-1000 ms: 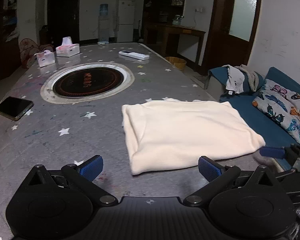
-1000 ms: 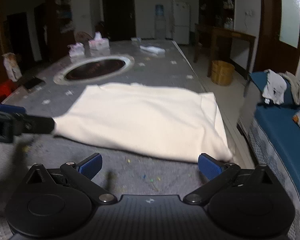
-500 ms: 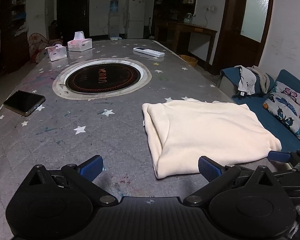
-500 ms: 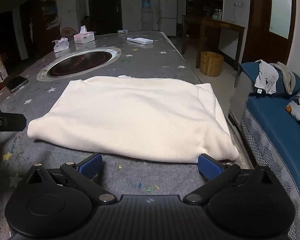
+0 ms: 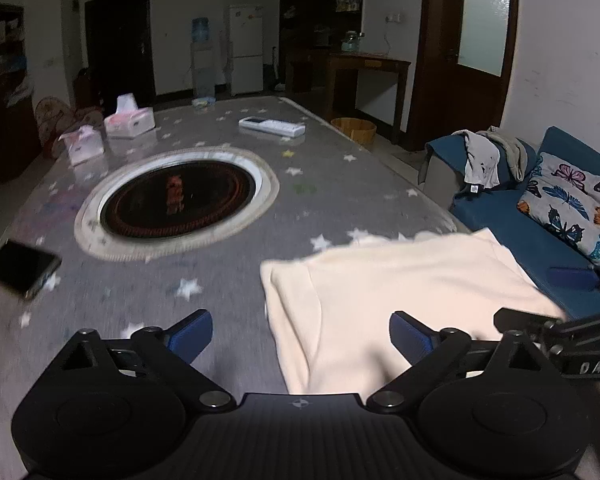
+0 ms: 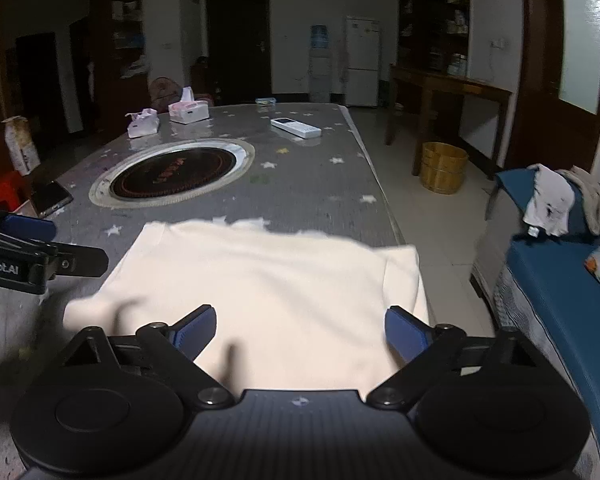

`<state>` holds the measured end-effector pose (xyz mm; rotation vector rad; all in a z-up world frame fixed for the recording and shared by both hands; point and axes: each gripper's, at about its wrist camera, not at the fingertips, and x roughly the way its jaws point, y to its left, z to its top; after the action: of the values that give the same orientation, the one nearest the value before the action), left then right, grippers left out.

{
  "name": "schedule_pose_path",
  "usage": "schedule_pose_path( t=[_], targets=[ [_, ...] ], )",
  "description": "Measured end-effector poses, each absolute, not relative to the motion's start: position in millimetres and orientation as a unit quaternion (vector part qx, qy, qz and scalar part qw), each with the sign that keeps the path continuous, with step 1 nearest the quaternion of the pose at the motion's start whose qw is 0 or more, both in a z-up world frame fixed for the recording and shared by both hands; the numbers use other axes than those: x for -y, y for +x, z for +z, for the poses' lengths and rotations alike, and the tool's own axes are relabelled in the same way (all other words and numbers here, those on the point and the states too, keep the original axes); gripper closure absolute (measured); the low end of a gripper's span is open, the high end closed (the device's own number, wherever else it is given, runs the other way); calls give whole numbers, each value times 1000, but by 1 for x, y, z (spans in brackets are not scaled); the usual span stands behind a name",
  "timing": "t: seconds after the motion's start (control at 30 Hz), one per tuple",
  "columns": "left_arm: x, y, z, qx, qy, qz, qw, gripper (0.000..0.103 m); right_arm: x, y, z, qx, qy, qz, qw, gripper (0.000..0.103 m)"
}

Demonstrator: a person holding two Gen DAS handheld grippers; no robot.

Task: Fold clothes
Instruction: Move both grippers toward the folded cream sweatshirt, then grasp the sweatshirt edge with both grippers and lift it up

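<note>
A folded cream garment (image 5: 400,288) lies on the near right part of the grey star-patterned table (image 5: 320,168). My left gripper (image 5: 300,330) stands over its near left corner; the jaws are closing, the cloth edge lies between them, and the pads are clear of it. In the right wrist view the same garment (image 6: 260,280) fills the near field. My right gripper (image 6: 299,326) is over its near right part, jaws closing with cloth between them, unpressed. The near hem is hidden under both gripper bodies.
A round inset hotplate (image 5: 180,200) sits mid-table, with a phone (image 5: 20,274) at the left edge, a white remote (image 5: 272,126) and tissue boxes (image 5: 130,122) farther back. Right of the table stands a blue sofa (image 5: 520,232) with clothes. A wooden bucket (image 6: 442,166) is on the floor.
Both grippers have moved forward over the garment's near edge, which now lies between each pair of fingers. Both pairs of jaws stand a little narrower than before.
</note>
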<state>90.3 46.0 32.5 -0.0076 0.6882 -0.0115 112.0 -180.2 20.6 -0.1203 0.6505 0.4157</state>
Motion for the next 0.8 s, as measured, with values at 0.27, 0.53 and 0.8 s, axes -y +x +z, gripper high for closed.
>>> schedule_pose_path(
  t=[0.27,0.53,0.8],
  targets=[
    [-46,140,18,-355,14,-43,934,35,187,185,14,-344,-60,224,910,38],
    [-47,172,-8,-391,9,-51,919,54,166,222,-11,-368,-97,247,891,44],
    [-55,167,1,-369,-12,-56,928,93,164,220,-1,-358,-90,262,892,92]
  ],
)
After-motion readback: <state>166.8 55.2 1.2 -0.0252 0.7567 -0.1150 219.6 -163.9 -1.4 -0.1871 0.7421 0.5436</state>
